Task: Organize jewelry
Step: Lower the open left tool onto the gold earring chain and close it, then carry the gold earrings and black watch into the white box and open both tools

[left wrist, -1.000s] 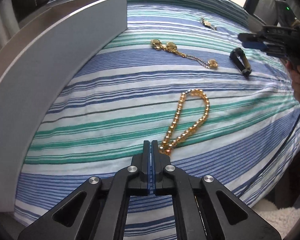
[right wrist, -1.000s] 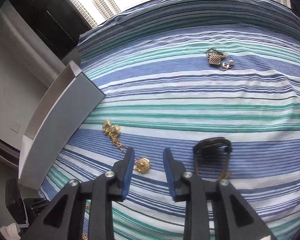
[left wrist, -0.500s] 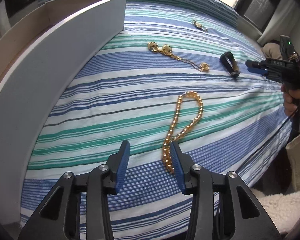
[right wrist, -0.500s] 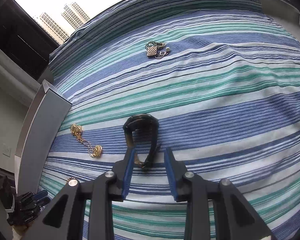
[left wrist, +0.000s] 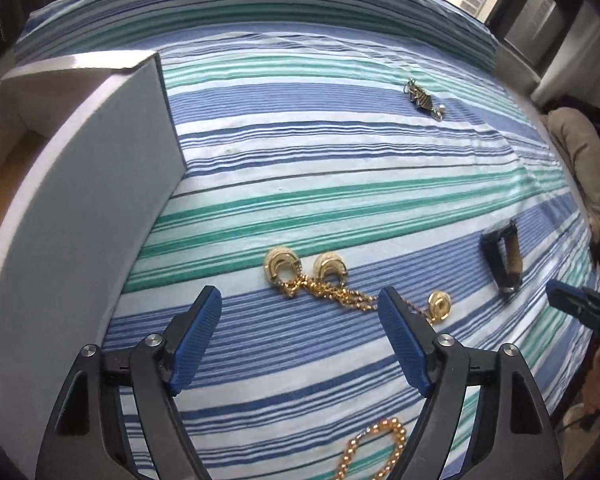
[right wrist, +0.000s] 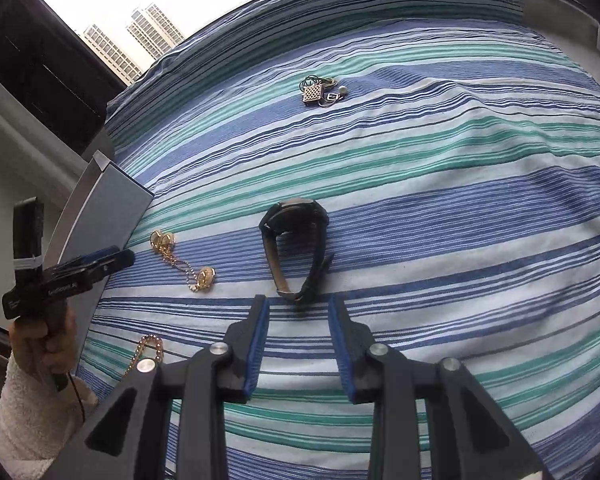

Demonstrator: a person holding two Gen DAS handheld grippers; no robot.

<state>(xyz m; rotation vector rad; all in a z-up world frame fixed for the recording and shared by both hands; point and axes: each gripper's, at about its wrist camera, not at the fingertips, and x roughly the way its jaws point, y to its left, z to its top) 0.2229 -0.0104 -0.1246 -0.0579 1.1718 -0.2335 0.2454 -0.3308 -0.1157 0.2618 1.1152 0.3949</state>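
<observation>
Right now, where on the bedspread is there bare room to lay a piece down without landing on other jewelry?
Widest free patch: the striped cloth between the watch and the small pendant cluster, running right of both. Another lies between the white box and the pendant. Crowded: near the box, where gold chain earrings, bead bracelet and the open left gripper sit together.

A striped bedspread in blue, teal and white bands covers the whole bed, lightly wrinkled toward the far right. Beyond its far edge, a window shows pale sky and tower blocks. A dark frame stands at the far left. In the left wrist view, a beige cushion lies off the bed's right edge, below a dark window frame.
</observation>
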